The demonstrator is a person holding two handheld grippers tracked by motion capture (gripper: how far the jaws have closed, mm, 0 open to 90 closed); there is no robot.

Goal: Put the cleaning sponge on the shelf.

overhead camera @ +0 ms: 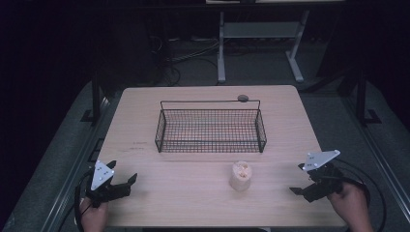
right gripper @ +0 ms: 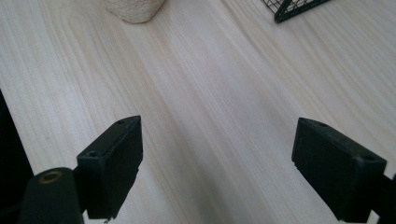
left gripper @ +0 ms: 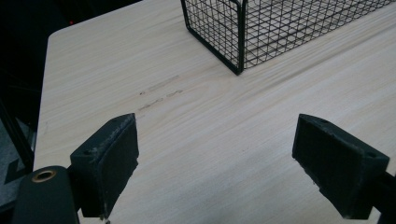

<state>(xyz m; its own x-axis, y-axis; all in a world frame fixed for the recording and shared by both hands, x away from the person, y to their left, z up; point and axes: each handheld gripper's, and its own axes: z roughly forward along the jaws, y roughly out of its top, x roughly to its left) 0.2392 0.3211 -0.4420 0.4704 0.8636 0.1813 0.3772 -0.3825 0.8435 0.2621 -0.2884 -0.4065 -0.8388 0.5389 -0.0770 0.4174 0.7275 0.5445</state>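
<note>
So nothing's really kicked off here as far as I can tell. The pale, rough-looking cup-shaped thing (overhead camera: pixel 241 176) is standing upright on the wooden table (overhead camera: pixel 183 203), near edge and a bit right of centre, just in front of the black wire basket (overhead camera: pixel 210 130), which has nothing in it. My guess is the job is dropping that thing into the basket, so basically all of it is left: reach, grab, lift, place. The left gripper (overhead camera: pixel 126 182) sits at the near left corner, jaws spread wide with nothing between them, well apart from everything. The right gripper (overhead camera: pixel 296 191) is at the near right, also gaping wide and empty, pointed toward the object but not touching it. The high view gives the whole layout plus a small dark round thing (overhead camera: pixel 242 98) by the basket's far rim. The left gripper view adds the basket's near left corner up close and some faint scuff marks (left gripper: pixel 159 93) on the wood. The right gripper view catches just the object's base at its top edge.
</note>
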